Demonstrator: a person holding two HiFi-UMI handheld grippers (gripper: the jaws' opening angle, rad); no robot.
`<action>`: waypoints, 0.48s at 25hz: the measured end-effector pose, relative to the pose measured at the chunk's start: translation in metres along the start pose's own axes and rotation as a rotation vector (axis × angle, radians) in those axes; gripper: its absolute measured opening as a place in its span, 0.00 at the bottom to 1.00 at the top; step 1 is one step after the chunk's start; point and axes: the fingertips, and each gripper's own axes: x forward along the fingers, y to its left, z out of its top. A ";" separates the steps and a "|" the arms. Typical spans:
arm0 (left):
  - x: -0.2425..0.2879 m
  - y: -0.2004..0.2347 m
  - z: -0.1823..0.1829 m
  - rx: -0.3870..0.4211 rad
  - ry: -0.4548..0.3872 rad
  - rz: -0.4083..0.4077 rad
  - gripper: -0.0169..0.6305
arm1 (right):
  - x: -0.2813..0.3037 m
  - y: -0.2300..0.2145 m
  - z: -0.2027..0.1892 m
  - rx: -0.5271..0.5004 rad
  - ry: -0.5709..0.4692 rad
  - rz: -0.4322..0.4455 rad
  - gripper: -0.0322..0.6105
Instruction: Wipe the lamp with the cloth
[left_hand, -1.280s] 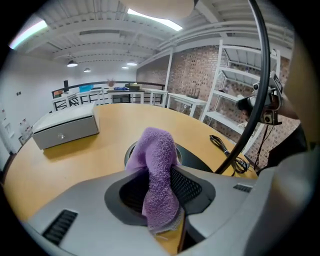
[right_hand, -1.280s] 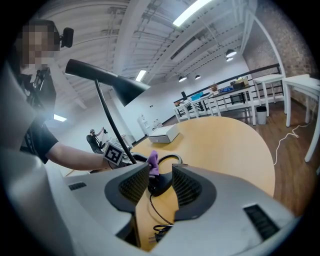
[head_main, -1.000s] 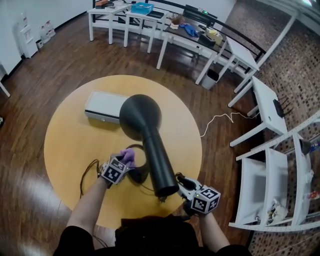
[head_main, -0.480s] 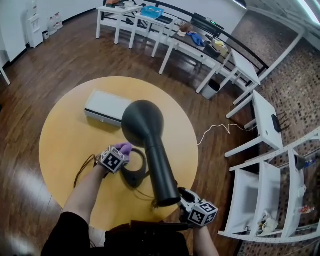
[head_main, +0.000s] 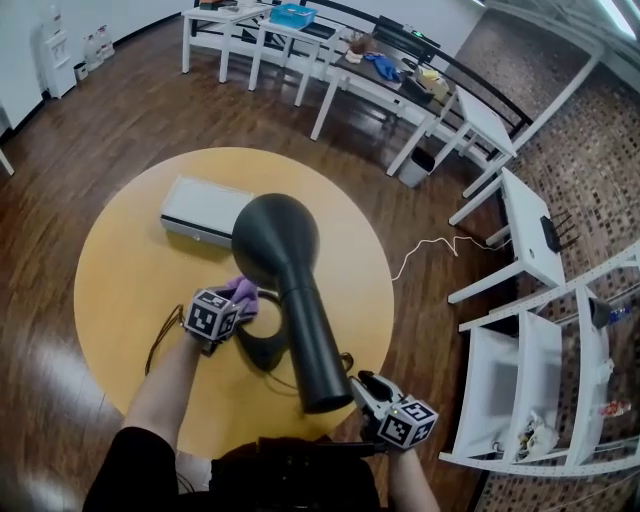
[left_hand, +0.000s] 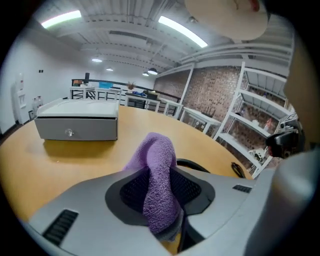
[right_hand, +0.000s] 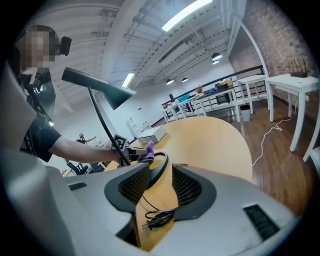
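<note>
Left gripper (head_main: 238, 305) has its jaws pinched on the purple cloth (left_hand: 160, 180), right by the black lamp (head_main: 290, 290) stem, above its base (head_main: 262, 350) on the round table (head_main: 130, 260). Right gripper (right_hand: 155, 192) jaws sit spread, nothing clamped as far as I can tell, cord plug (right_hand: 155, 219) lying below.

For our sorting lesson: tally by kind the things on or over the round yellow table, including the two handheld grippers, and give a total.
lamp: 1
cloth: 1
grey box: 1
grippers: 2, left gripper and right gripper
Total: 5
</note>
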 end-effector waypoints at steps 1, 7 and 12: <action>-0.010 -0.009 0.002 0.005 -0.015 -0.034 0.21 | 0.003 0.001 -0.001 0.000 0.004 0.010 0.28; -0.049 -0.081 -0.040 0.173 0.112 -0.174 0.21 | 0.030 0.017 -0.001 -0.030 0.042 0.086 0.28; -0.043 -0.099 -0.068 0.197 0.199 -0.193 0.21 | 0.042 0.033 0.007 -0.029 0.033 0.118 0.28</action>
